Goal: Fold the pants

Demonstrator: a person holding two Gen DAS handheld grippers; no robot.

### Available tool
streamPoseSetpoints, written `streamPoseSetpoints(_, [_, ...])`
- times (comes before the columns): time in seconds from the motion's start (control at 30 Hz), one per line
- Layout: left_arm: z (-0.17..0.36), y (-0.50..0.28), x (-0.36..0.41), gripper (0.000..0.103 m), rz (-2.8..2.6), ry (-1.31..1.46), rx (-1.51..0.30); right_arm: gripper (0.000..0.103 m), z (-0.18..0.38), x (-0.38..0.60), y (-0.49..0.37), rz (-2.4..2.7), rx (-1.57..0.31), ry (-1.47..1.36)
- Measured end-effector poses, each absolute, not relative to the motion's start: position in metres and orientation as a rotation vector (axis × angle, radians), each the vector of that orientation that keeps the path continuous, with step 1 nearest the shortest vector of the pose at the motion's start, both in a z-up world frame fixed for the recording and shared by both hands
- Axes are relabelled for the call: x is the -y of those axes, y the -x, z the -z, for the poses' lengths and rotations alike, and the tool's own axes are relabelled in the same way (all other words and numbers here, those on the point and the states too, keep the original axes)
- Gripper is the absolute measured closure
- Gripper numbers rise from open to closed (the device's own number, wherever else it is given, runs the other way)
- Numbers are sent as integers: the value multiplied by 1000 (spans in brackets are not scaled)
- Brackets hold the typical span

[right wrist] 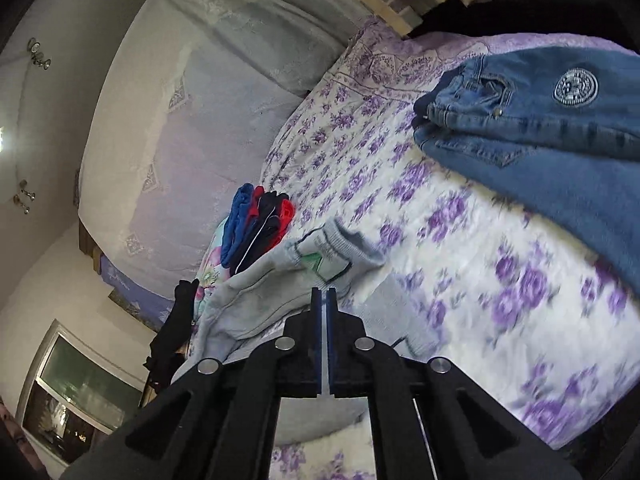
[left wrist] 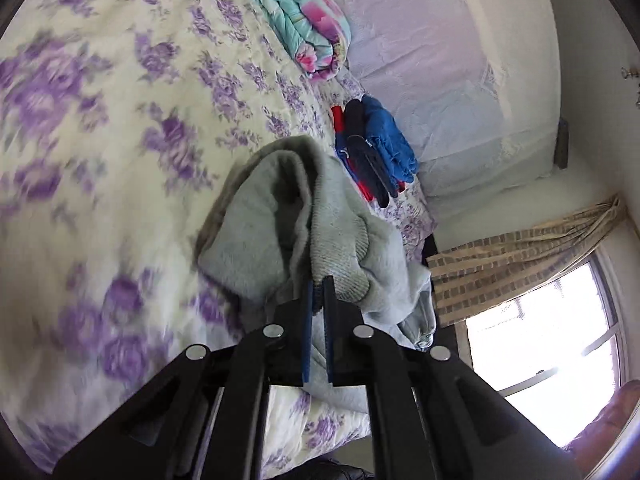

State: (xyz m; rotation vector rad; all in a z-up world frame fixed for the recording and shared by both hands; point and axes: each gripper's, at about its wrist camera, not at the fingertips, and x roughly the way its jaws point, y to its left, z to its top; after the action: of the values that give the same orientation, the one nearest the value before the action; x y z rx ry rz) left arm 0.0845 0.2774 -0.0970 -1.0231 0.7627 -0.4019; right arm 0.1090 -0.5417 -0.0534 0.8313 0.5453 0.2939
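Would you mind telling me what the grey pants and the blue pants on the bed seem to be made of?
The grey pants look like soft cotton-type fleece, matte, with a ribbed knit band and fuzzy inner face. The blue pants look like denim: faded blue weave, stitched seams, a metal rivet.

Sweatpants [left wrist: 320, 232] lie on the bed [left wrist: 120, 120], folded clothes [left wrist: 372, 148] beyond them, jeans [right wrist: 540, 128] apart.

Grey pants [left wrist: 288, 216], purple-flowered bedspread [left wrist: 120, 120]
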Motion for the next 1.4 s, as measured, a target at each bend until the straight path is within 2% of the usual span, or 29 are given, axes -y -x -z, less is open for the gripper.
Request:
streamPoseSetpoints(0.07, [90, -72, -268, 99, 373, 976, -733, 96, 49, 522, -109, -333, -543, -838])
streamPoseSetpoints(0.1, [86, -68, -262, 99, 362, 955, -729, 76, 46, 514, -111, -342, -534, -857])
streamPoseSetpoints(0.13, [82, -65, -256, 100, 367, 944, -727, 50, 44, 509, -116, -333, -525, -895])
streamPoseSetpoints(0.17, [79, -62, -251, 98, 377, 939, -726, 5, 42, 504, -121, -304, -511, -946])
streamPoseSetpoints(0.2, [75, -58, -245, 94, 374, 926, -724, 3, 39, 501, -126, -306, -487, -987])
streamPoseSetpoints(0.23, [70, -55, -240, 79, 363, 905, -719, 3, 37, 496, -133, -327, -478, -1014])
streamPoseSetpoints(0.27, [65, -51, -235, 56, 348, 878, -706, 3, 35, 491, -145, -337, -487, -1041])
streamPoseSetpoints(0.33, [54, -45, -226, 30, 331, 844, -688, 3, 38, 487, -159, -283, -513, -1146])
streamPoseSetpoints(0.5, [30, -47, -205, 29, 454, 816, -629, 3, 58, 476, -201, -157, -745, -1442])
streamPoseSetpoints(0.67, [30, -53, -168, 22, 526, 744, -648, 3, 46, 465, -224, 95, -813, -1390])
streamPoseSetpoints(0.83, [50, -65, -137, 21, 557, 698, -719, 3, 55, 462, -261, 262, -928, -1301])
streamPoseSetpoints(0.87, [52, -68, -133, 20, 559, 694, -732, 7, 59, 463, -262, 280, -945, -1287])
streamPoseSetpoints(0.93, [57, -71, -131, 18, 550, 689, -741, 20, 58, 459, -267, 282, -948, -1198])
streamPoseSetpoints(1.0, [60, -72, -131, 17, 559, 689, -744, 55, 54, 456, -269, 260, -944, -1066])
streamPoseSetpoints(1.07, [62, -73, -134, 17, 575, 706, -743, 74, 60, 458, -260, 221, -923, -1079])
streamPoseSetpoints(1.1, [63, -75, -135, 16, 581, 715, -745, 77, 66, 461, -254, 178, -889, -1140])
streamPoseSetpoints(1.23, [62, -78, -140, 16, 589, 743, -746, 77, 80, 464, -228, 94, -779, -1233])
streamPoseSetpoints(1.4, [68, -85, -150, 14, 599, 877, -783, 77, 97, 465, -212, 1, -755, -1279])
